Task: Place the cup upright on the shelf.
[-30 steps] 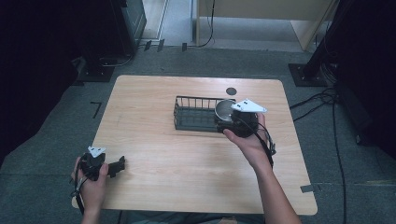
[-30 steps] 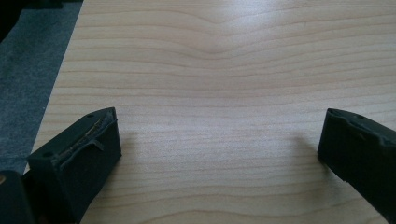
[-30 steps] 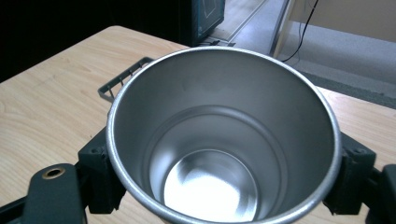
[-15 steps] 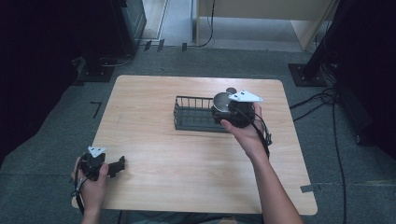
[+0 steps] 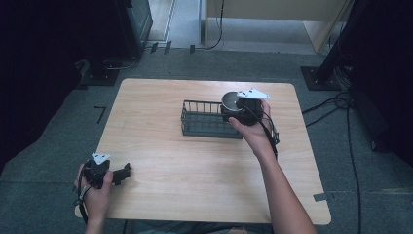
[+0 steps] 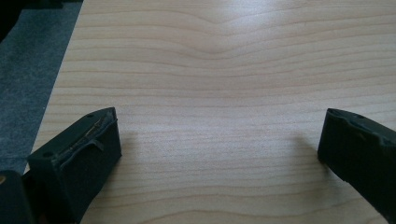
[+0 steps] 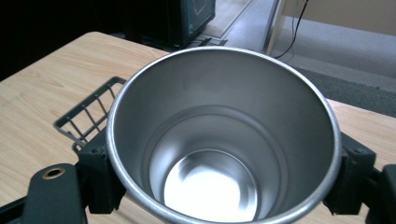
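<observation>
Steel cup, clamped across its body between the black jaws of the right gripper, hangs above the right end of the wire basket, at about one o'clock from the table's middle. It looks rigid, thin-walled and light, but smooth and likely slippery; a grip on opposite sides below the rim seems safest. At seven o'clock the left gripper rests with jaws apart, empty.

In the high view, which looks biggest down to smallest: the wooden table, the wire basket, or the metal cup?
1. Wooden table, by far the largest.
2. Wire basket.
3. Metal cup, smallest; it is held up above the basket in the right claw, partly hidden.
</observation>
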A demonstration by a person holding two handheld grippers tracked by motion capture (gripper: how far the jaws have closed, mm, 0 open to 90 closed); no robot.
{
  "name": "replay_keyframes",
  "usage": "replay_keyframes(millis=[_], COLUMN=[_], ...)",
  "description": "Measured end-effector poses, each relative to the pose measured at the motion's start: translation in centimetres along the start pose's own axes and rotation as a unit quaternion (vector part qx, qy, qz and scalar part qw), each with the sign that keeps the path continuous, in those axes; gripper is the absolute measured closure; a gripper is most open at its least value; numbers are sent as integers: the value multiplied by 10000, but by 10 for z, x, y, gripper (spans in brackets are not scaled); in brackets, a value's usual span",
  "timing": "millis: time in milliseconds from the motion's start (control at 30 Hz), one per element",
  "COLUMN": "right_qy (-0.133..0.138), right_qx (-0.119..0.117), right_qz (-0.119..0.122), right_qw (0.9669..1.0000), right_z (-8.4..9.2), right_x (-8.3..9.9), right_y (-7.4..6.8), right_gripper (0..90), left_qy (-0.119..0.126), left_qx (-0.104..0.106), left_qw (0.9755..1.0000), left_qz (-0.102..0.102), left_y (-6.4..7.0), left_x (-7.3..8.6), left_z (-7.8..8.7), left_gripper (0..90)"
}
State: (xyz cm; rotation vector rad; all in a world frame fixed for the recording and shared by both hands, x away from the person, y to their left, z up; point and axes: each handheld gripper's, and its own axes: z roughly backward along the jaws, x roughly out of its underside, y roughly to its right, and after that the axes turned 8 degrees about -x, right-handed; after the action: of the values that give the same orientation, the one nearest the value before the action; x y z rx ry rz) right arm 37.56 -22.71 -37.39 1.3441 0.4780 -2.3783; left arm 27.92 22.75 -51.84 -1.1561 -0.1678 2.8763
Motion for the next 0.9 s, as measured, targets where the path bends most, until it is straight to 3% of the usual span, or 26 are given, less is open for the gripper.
replay_keyframes(millis=[900], right_qy=[-369], right_qx=[301], right_qz=[-184], right_qw=[9987], right_z=[-51], right_x=[16], right_y=[14], right_gripper=[184], left_qy=[0], left_qx=[0], left_qw=[10000], left_qz=[-1], left_y=[0], left_x=[0], left_z=[0], left_gripper=[0])
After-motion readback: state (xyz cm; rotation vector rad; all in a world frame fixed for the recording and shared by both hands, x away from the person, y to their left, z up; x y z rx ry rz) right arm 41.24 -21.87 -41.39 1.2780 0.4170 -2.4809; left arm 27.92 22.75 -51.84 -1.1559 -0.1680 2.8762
